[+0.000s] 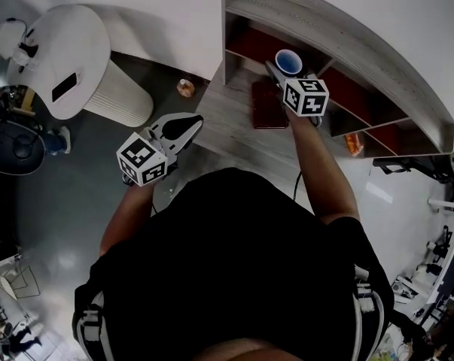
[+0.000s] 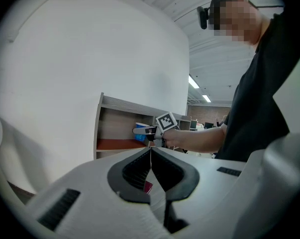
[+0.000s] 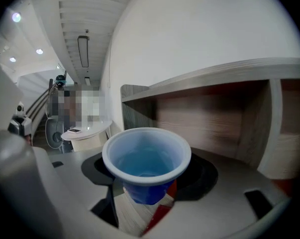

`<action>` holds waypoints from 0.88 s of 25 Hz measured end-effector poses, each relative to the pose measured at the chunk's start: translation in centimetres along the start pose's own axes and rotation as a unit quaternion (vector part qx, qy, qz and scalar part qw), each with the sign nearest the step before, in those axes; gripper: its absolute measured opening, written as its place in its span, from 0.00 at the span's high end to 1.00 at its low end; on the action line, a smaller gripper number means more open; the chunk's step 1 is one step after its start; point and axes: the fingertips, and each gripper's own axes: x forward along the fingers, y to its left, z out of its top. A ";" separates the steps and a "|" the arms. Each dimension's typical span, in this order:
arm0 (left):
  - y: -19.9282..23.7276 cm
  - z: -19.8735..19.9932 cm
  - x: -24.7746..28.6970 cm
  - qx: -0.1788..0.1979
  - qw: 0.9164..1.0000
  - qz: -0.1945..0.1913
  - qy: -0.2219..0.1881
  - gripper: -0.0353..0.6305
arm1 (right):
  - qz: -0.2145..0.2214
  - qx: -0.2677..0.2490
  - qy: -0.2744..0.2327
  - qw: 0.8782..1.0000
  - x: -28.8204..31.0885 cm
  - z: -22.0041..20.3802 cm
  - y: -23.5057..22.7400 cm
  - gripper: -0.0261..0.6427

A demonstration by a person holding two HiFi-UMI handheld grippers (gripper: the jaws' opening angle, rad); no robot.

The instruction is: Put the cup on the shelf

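Note:
The blue plastic cup (image 1: pixel 289 62) is upright and empty, and my right gripper (image 1: pixel 284 69) is shut on it just in front of the grey wooden shelf (image 1: pixel 362 59), level with its upper left compartment. In the right gripper view the cup (image 3: pixel 146 158) fills the space between the jaws, with the shelf's brown inside (image 3: pixel 209 123) close behind it. My left gripper (image 1: pixel 193 121) hangs low at the left, away from the shelf; its jaws touch and hold nothing. In the left gripper view that gripper (image 2: pixel 150 152) points at the shelf (image 2: pixel 121 128) and the cup (image 2: pixel 141 131).
A dark red book (image 1: pixel 269 96) lies on the wooden surface (image 1: pixel 227 119) under the shelf. A round white table (image 1: pixel 76 43) with a phone (image 1: pixel 64 86) stands at the left. A small brown object (image 1: pixel 185 88) sits on the floor, and something orange (image 1: pixel 353 143) lies low in the shelf.

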 end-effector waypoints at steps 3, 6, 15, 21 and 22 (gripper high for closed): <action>0.1 0.0 0.4 0.008 1.000 0.001 0.007 0.92 | -0.013 -0.015 0.005 1.000 1.5 -0.4 -1.2 0.50; 0.2 -0.2 0.8 0.006 1.000 -0.001 0.012 0.92 | -0.018 -0.019 0.010 1.000 2.8 -0.7 -1.9 0.50; 1.0 -0.5 1.7 0.006 1.000 0.002 0.022 0.92 | -0.022 -0.026 0.031 0.999 6.3 -2.4 -3.6 0.50; 1.7 -0.5 1.9 0.000 1.000 0.006 0.028 0.92 | -0.023 -0.022 0.040 0.999 8.3 -2.8 -4.5 0.50; 1.8 -0.5 1.9 -0.001 1.000 0.007 0.029 0.92 | -0.023 -0.020 0.041 0.999 8.6 -2.9 -4.6 0.50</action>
